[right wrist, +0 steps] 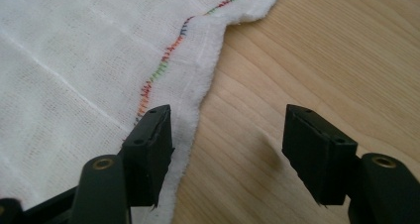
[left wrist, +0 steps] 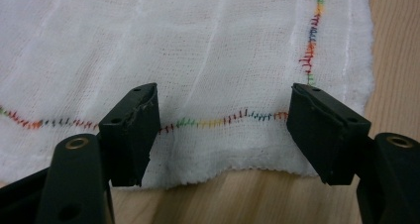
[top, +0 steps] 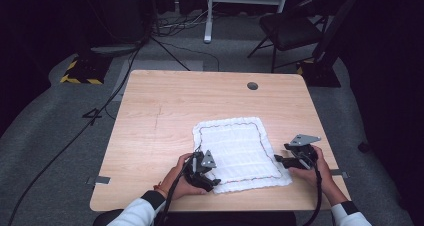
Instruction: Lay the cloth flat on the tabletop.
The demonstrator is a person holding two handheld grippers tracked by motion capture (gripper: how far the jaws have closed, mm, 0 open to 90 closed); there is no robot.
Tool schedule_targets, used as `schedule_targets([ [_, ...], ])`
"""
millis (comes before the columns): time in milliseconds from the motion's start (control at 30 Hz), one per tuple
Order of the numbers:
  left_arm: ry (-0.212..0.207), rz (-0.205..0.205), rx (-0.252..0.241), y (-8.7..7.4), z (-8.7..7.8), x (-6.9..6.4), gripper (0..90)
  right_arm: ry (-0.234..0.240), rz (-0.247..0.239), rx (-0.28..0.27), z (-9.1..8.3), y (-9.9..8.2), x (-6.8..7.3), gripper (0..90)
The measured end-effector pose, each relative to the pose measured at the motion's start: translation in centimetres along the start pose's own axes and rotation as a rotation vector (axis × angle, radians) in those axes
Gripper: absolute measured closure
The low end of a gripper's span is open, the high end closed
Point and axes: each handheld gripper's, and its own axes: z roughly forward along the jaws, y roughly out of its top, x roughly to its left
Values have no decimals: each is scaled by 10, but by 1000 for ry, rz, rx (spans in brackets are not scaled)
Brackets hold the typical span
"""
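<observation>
White gauze cloth lies flat on the near right part of the tabletop, left tool at its near left corner, right tool beside its right edge. In the left gripper view the jaws stand spread over the near hem, pinching nothing. In the right gripper view the spread jaws straddle the edge, one perhaps touching. I judge this a grasp approach; next, close on the hem.

Reaching in from the near edge with both forearms, white sleeves showing at the wrists. Holding the left gripper low and angled toward the right, jaws standing apart with nothing pinched. Holding the right gripper pointed toward the left, jaws standing wide, nothing pressed between them. Wrapping each hand around its gripper body, cables trailing back along the forearms.
</observation>
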Motion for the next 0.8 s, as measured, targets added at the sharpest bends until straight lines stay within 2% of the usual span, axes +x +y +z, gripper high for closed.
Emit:
schedule_targets([
  [67, 9, 5, 4, -4, -4, 3, 319, -3, 23, -1, -1, -2, -1, 370],
  [233, 11, -20, -8, -16, -12, 8, 316, -17, 56, 1, -6, -8, 0, 369],
  [367, 5, -26, -16, -25, -18, 6, 299, -42, 46, 8, -11, -11, 7, 373],
  [500, -11, -39, -13, -29, -23, 5, 294, -43, 34, 13, -14, -13, 12, 374],
  [567, 6, -57, 14, -31, -22, 6, 201, -51, 15, 22, -16, -13, 15, 378],
  [600, -6, -69, 3, -33, -24, 6, 172, -58, 11, 26, -16, -13, 17, 378],
  [667, -10, -90, -9, -35, -27, 9, 200, -54, 7, 33, -17, -12, 17, 378],
  [733, 13, -110, -32, -36, -30, 13, 197, -50, 7, 32, -18, -11, 14, 372],
  [800, 36, -127, -62, -34, -34, 19, 199, -48, 24, 3, -20, -8, 10, 378],
])
